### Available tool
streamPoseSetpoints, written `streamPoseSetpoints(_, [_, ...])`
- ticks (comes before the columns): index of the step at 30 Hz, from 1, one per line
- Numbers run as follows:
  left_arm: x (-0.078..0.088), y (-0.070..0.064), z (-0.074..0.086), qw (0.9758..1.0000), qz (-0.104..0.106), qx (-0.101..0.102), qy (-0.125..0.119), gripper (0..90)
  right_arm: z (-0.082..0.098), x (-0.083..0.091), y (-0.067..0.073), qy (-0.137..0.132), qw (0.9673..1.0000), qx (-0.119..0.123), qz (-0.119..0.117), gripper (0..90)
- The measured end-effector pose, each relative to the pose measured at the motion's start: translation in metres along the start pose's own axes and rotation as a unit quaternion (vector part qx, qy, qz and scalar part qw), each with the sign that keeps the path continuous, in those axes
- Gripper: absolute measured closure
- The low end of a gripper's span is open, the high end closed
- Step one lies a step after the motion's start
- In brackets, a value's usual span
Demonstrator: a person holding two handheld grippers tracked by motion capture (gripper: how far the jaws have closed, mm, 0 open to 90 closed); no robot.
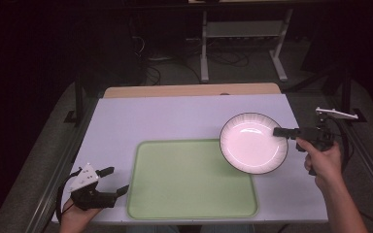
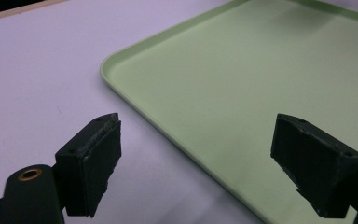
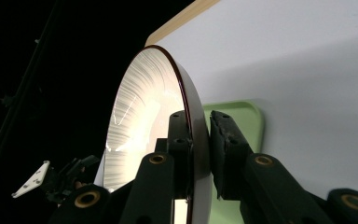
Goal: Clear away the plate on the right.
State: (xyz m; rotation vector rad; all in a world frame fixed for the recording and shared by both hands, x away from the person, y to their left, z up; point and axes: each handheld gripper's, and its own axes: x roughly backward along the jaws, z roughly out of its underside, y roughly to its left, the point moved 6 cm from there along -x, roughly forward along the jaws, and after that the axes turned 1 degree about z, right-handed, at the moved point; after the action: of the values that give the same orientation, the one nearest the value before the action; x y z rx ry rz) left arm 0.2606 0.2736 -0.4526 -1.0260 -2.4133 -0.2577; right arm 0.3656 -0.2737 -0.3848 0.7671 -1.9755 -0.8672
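Observation:
A white plate (image 1: 251, 143) with a dark rim and fine ribbing is held above the table at the right. My right gripper (image 1: 283, 131) is shut on the plate's right rim. In the right gripper view the plate (image 3: 140, 116) stands on edge between the jaws of that gripper (image 3: 198, 140). A light green tray (image 1: 189, 177) lies flat at the middle front, its right rear corner under the plate. My left gripper (image 1: 114, 181) rests open near the table's front left, just left of the tray. Its open fingertips (image 2: 95, 154) straddle the tray's rim (image 2: 121, 91), holding nothing.
The table (image 1: 165, 116) has a pale lilac top with a wooden strip (image 1: 189, 90) along its far edge. Metal rails (image 1: 53, 189) run along both sides. Behind it are a dark floor, cables and white table legs (image 1: 204, 53).

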Motion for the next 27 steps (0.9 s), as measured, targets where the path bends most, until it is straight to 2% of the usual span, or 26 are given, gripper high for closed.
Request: streamPoseSetpoints(27, [0.001,0.000,0.000,1.0000,0.000,-0.001,-0.001,15.9,0.004,-0.031,0.059,0.030,0.9981,0.041,-0.034,77.5])
